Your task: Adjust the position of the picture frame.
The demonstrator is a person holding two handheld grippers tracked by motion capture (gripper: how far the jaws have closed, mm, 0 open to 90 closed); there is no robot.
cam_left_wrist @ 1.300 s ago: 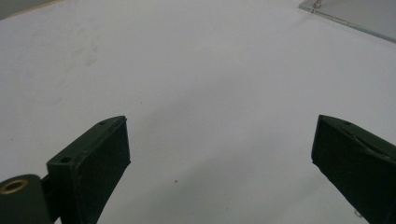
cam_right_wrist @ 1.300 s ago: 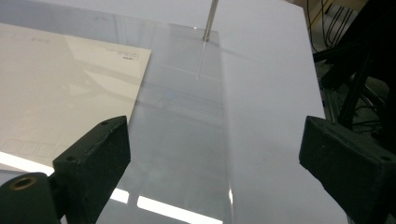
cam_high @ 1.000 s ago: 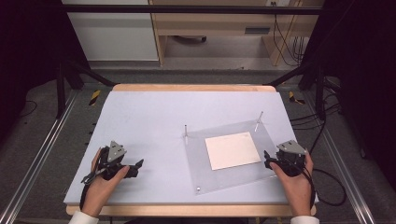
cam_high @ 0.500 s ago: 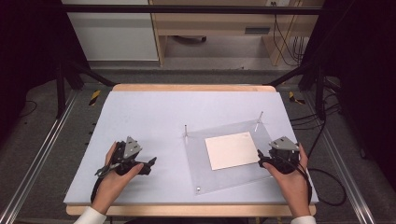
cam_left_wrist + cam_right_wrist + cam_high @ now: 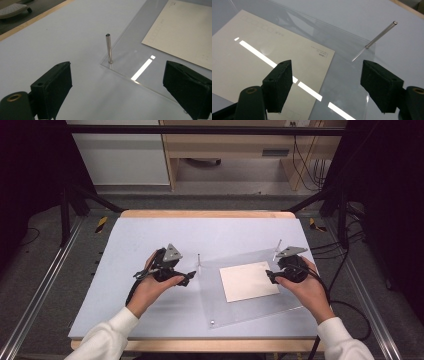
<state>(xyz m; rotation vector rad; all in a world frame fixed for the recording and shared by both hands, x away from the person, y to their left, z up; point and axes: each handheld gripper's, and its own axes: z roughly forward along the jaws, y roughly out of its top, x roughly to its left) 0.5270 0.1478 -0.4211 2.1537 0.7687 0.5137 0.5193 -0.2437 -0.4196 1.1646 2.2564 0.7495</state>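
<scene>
A clear acrylic plate (image 5: 240, 312) lies on the right half of the table, with thin metal pins standing at its far corners. A cream paper sheet (image 5: 248, 281) lies within the plate's outline, and the lamp glare runs unbroken across both. My left gripper (image 5: 188, 278) is open just left of the plate's far-left pin (image 5: 199, 260). In the left gripper view that pin (image 5: 108, 48) stands ahead between the spread jaws. My right gripper (image 5: 270, 277) is open over the sheet's right edge. In the right gripper view the paper (image 5: 262, 57) and the other pin (image 5: 380, 35) lie beyond the jaws.
The pale blue-white tabletop (image 5: 150, 235) has a wooden border (image 5: 205, 214) at the far side. Aluminium rails (image 5: 45, 285) run along both sides. A small bolt (image 5: 212, 322) marks the plate's near-left corner. Cables (image 5: 350, 310) trail off to the right.
Both hands have moved away from the table's near edge. The left gripper went right, up to the plate's far-left pin. The right gripper came in over the sheet's right edge.
</scene>
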